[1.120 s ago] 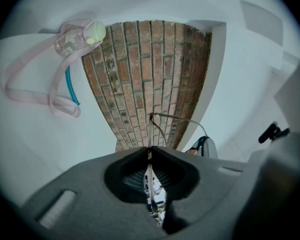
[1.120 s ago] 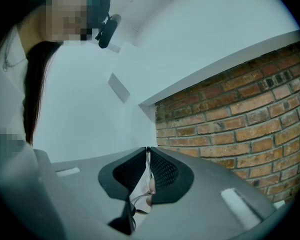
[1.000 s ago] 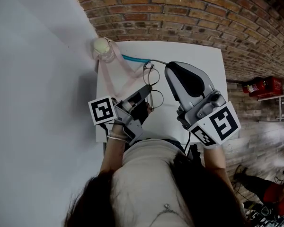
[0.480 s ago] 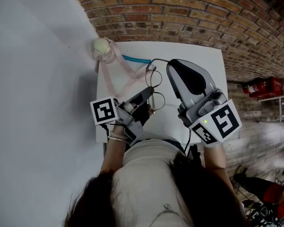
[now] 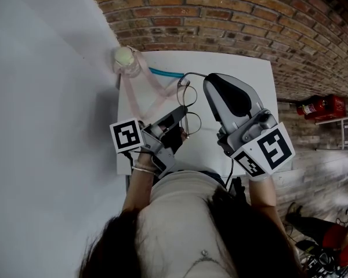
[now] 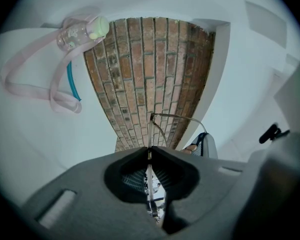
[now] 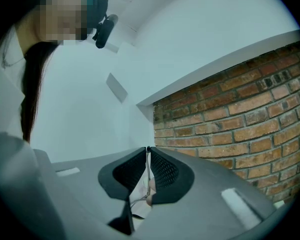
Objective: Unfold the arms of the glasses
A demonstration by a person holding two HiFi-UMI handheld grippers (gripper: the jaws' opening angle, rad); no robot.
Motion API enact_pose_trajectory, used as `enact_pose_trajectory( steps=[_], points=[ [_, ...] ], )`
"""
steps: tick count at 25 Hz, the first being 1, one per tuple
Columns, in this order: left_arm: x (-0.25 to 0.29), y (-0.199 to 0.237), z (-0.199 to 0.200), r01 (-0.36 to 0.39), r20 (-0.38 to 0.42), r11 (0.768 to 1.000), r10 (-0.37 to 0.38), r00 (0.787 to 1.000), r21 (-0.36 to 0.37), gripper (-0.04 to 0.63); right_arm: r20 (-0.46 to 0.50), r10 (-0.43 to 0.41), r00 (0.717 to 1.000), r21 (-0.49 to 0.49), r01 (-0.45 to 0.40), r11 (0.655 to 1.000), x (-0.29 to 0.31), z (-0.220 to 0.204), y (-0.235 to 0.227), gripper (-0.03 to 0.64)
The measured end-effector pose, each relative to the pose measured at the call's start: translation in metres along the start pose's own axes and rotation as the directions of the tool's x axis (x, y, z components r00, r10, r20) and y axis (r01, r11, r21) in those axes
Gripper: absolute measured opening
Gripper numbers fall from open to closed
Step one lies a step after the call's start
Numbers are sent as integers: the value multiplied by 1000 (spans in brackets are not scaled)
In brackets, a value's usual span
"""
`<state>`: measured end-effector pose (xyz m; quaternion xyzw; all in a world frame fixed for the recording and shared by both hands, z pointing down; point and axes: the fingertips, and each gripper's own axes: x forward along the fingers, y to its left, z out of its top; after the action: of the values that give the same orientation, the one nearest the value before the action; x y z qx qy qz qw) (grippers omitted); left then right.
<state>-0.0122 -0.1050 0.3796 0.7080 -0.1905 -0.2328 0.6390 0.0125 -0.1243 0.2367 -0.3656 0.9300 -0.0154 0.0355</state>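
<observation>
Over the white table (image 5: pixel 243 91), the left gripper (image 6: pixel 149 151) is clamped on the glasses (image 5: pixel 187 95) frame, and the right gripper (image 7: pixel 148 149) pinches 1 thin arm's tip.

Thin wire glasses (image 5: pixel 187 97) w/ two round clear lenses, frame pinched edge-on btw the closed jaws of the left gripper (image 5: pixel 181 113). One lens sits just past that gripper's tip, the other right beside its jaws. One slim arm (image 6: pixel 182 118) swings out from the far hinge and curves across to the right gripper (image 5: pixel 207 81), whose jaws are closed on the arm's end. It looks partly opened; can't make out the 2nd arm.
</observation>
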Motion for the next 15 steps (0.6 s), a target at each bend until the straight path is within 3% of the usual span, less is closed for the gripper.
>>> enact_pose_trajectory(
  steps=[15],
  points=[
    [-1,0,7,6,33,1000,-6,999,-8,25,-4,33,999,6,-33,999,-4,-4,5,48]
  ],
)
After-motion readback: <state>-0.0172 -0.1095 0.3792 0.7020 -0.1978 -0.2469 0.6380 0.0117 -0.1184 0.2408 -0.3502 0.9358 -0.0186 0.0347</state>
